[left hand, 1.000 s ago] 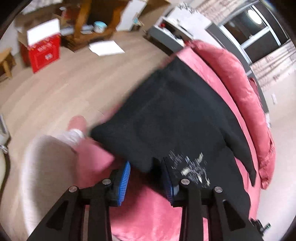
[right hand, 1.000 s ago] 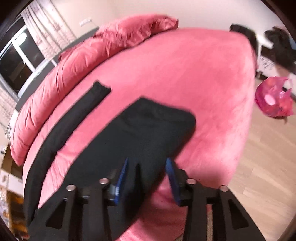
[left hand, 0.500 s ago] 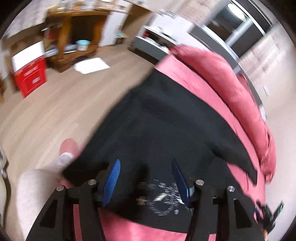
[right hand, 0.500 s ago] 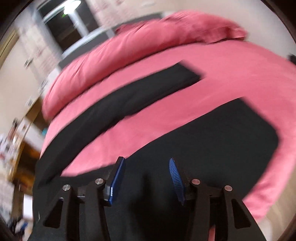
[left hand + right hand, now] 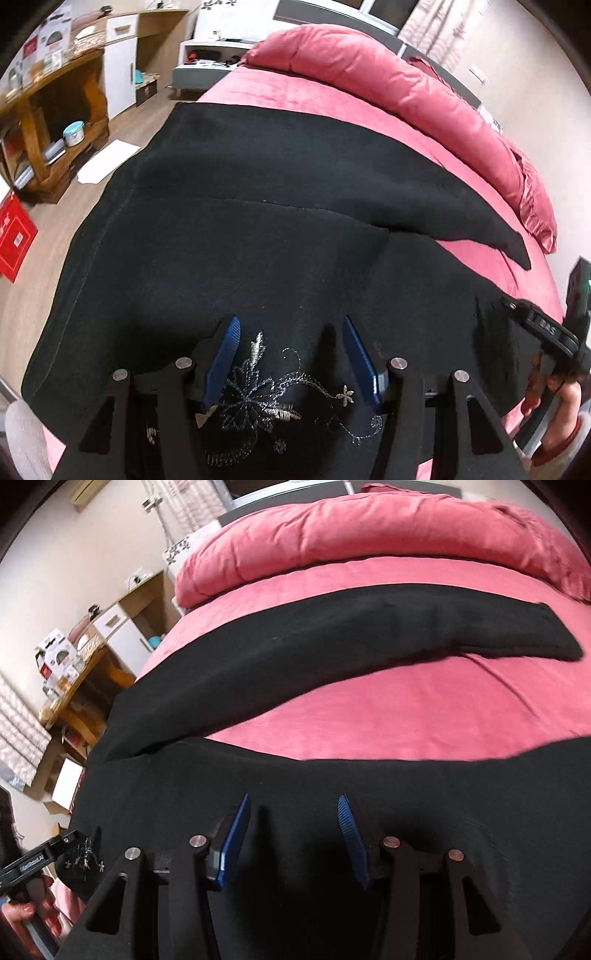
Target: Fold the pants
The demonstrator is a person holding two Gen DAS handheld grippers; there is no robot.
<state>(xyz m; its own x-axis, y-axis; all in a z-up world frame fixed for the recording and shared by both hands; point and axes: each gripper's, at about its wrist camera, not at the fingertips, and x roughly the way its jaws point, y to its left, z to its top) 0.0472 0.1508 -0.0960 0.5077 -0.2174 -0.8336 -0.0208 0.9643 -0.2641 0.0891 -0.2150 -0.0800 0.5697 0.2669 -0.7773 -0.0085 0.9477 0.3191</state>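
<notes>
Black pants (image 5: pixel 258 229) lie spread on a pink bed (image 5: pixel 295 99). An embroidered flower patch (image 5: pixel 266 398) marks the part nearest me. One leg (image 5: pixel 369 627) stretches toward the pillows; the other leg (image 5: pixel 406 786) runs along the near edge. My left gripper (image 5: pixel 290 325) is open, its blue pads either side of the embroidery, just above the cloth. My right gripper (image 5: pixel 293 801) is open over the near leg. The right gripper also shows at the left wrist view's right edge (image 5: pixel 546 332), and the left gripper at the right wrist view's left edge (image 5: pixel 37 856).
A rolled pink duvet (image 5: pixel 406 92) lies along the far side of the bed. Wooden shelves (image 5: pixel 48 122), a red box (image 5: pixel 14 236) and a white sheet (image 5: pixel 107 162) stand on the wood floor to the left. A white cabinet (image 5: pixel 122 627) stands by the bed.
Both grippers have swung in low over the pants. The left one moved from the bed's edge over the embroidered part; the right one turned toward the far leg. Both stay open.
</notes>
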